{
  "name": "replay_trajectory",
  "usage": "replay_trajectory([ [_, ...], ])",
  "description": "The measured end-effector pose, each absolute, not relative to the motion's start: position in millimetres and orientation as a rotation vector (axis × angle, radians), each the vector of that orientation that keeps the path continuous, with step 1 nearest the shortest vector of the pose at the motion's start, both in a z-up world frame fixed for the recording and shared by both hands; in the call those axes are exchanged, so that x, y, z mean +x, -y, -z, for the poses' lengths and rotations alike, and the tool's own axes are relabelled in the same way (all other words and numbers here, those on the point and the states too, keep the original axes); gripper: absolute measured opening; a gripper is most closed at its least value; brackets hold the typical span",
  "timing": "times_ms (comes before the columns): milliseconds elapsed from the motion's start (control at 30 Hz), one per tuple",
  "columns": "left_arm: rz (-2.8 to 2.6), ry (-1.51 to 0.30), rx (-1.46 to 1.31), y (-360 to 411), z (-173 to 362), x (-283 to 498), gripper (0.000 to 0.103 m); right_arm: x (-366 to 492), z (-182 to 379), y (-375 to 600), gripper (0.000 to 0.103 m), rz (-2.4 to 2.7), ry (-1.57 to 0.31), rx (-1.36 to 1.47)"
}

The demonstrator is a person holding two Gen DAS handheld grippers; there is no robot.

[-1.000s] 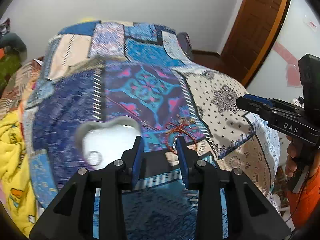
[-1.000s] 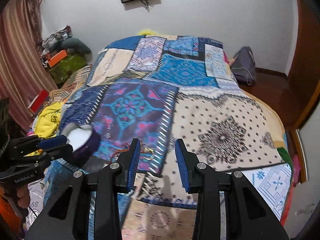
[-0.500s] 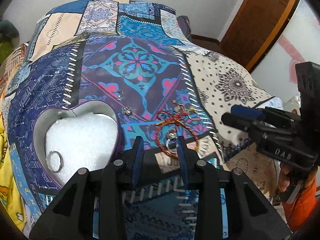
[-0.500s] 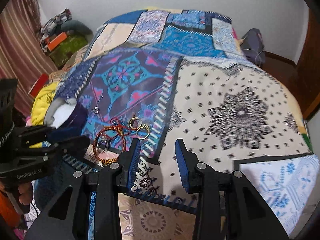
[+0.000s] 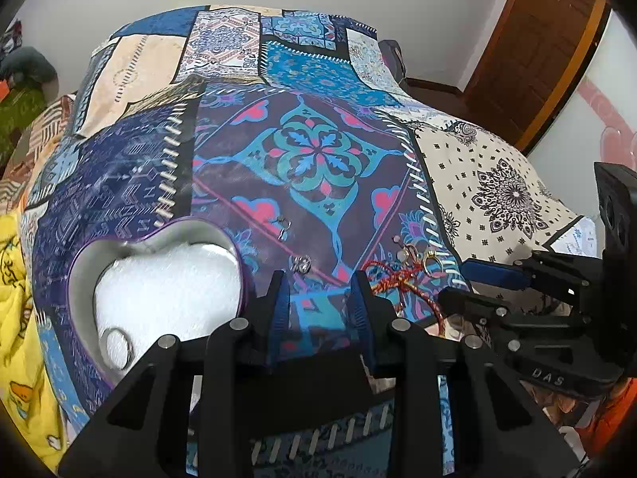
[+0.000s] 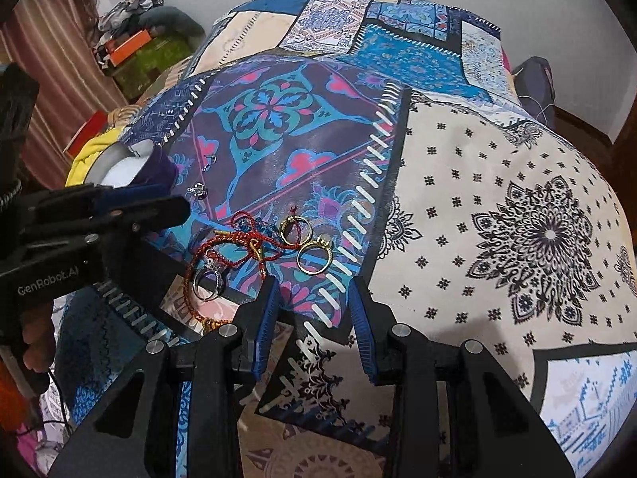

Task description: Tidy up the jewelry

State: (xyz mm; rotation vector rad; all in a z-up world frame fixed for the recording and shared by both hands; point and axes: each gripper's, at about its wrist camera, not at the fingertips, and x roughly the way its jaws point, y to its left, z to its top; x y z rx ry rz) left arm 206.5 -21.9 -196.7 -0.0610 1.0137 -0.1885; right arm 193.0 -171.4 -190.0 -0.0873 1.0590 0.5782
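Both grippers have swooped in low over the bedspread (image 6: 497,183), left gripper (image 5: 320,310) and right gripper (image 6: 314,318) both spread and empty, closing on the rings (image 6: 312,259) by the red cord (image 6: 239,247), heart box (image 5: 159,286) waiting nearby.

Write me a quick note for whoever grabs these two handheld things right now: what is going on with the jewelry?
Left tool: open, empty, low over the patchwork bedspread beside the purple heart-shaped box.
Right tool: open, empty, just short of the jewelry pile.
Done: one silver ring lies on the box's white padding.
Left: two gold rings, the red cord bracelet, a silver ring inside its loop, and two small silver pieces farther up the bedspread.
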Motion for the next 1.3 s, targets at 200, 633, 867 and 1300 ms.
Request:
replay_trajectory([
  [200, 0.135, -1.003, 0.044, 37.0, 202.7, 215.0, 0.03, 199.9, 191.5, 169.6, 0.033, -0.579, -1.066, -0.092],
  [633, 0.189, -1.093, 0.202, 48.5, 212.7, 233.0, 0.014, 204.9, 191.8, 168.8, 0.033, -0.607, -1.066, -0.062],
  [867, 0.22, -1.104, 0.146, 42.7, 209.8, 229.5, 0.009, 208.0, 196.1, 162.8, 0.028, -0.601, -1.067, -0.091],
  [1300, 0.271, -1.022, 0.027, 32.0, 173.7, 197.6, 0.009, 207.4, 192.4, 166.7, 0.005, -0.577, -1.051, -0.094],
])
